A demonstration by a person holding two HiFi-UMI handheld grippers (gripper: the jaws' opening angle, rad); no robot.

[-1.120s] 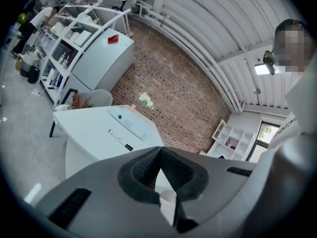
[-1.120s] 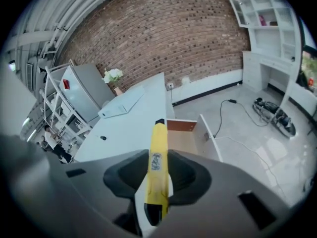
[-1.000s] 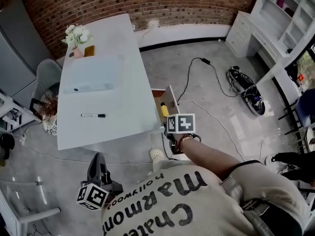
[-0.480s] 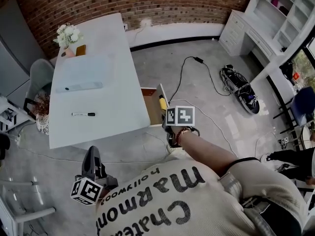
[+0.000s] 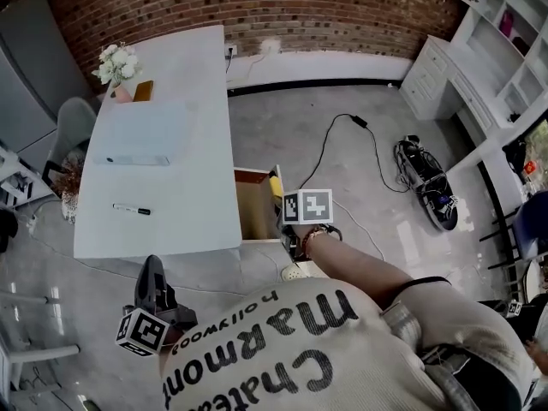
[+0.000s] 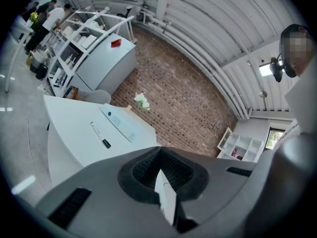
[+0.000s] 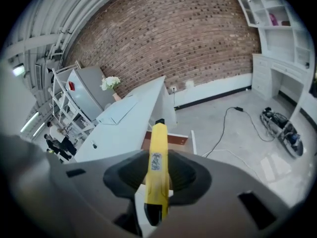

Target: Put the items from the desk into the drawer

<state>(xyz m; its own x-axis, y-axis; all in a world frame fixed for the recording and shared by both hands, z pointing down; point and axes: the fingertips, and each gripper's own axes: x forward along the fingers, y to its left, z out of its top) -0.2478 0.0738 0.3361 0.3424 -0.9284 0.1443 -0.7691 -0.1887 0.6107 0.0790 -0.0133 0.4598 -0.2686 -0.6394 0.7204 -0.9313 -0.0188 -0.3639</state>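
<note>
My right gripper (image 5: 285,205) is shut on a yellow marker (image 5: 276,187) with a black tip. It holds the marker at the outer end of the open wooden drawer (image 5: 253,205), which sticks out of the white desk's (image 5: 197,169) right side. In the right gripper view the yellow marker (image 7: 157,157) stands between the pads of the right gripper (image 7: 157,182) and points toward the drawer (image 7: 171,140). A black-and-white pen (image 5: 131,209) lies on the desk. The left gripper (image 5: 152,272) hangs low off the desk's near corner. In its own view the left gripper (image 6: 159,167) is shut with nothing in it.
A flat pale keyboard-like slab (image 5: 137,159), a flower vase (image 5: 117,62) and a small orange object (image 5: 144,90) are on the desk's far part. A grey chair (image 5: 73,122) stands at its left. A black cable (image 5: 342,144) runs over the floor to the right.
Both grippers have drifted along the desk as the person stepped. More of the drawer's inside shows now. The yellow marker stays clamped in the right gripper.
</note>
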